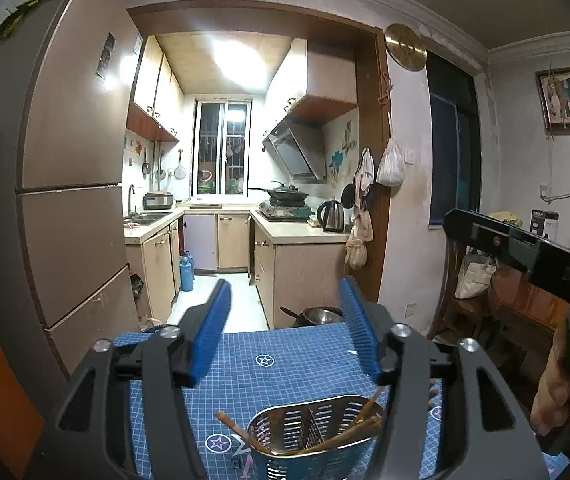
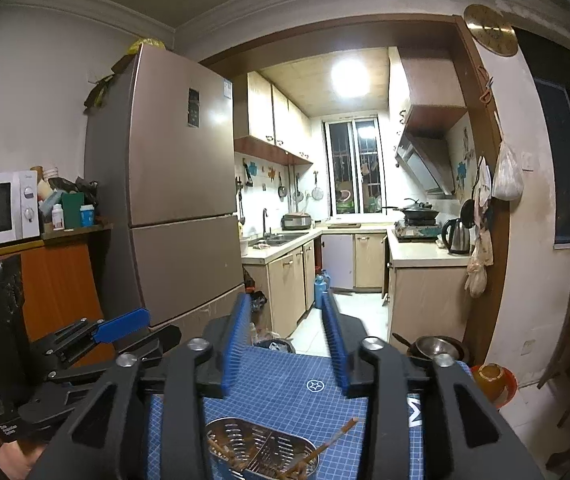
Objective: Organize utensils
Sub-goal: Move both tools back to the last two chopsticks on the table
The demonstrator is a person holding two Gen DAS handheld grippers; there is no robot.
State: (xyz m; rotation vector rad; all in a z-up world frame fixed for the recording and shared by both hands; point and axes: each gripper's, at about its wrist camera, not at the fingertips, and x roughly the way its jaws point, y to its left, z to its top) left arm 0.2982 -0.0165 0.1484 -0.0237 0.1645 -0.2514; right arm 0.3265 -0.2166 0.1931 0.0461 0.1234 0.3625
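Note:
A perforated metal utensil caddy [image 1: 313, 428] stands on a blue grid mat [image 1: 285, 360], low in both wrist views. Wooden chopsticks [image 1: 361, 426] lean inside it, some on the left side and some on the right. My left gripper [image 1: 285, 292] hovers above and behind the caddy, open, with nothing between its blue pads. In the right wrist view the caddy [image 2: 261, 448] sits under my right gripper [image 2: 286, 304], which is also open and holds nothing. A chopstick [image 2: 333, 440] sticks out of the right compartment. The left gripper's blue pad [image 2: 121, 328] shows at the left.
A metal bowl [image 2: 437, 346] with a dark utensil sits at the mat's far right edge, and an orange bowl [image 2: 493, 380] lies beyond it. A tall fridge [image 2: 181, 184] stands on the left, a wooden chair [image 1: 469, 288] on the right, and the kitchen lies ahead.

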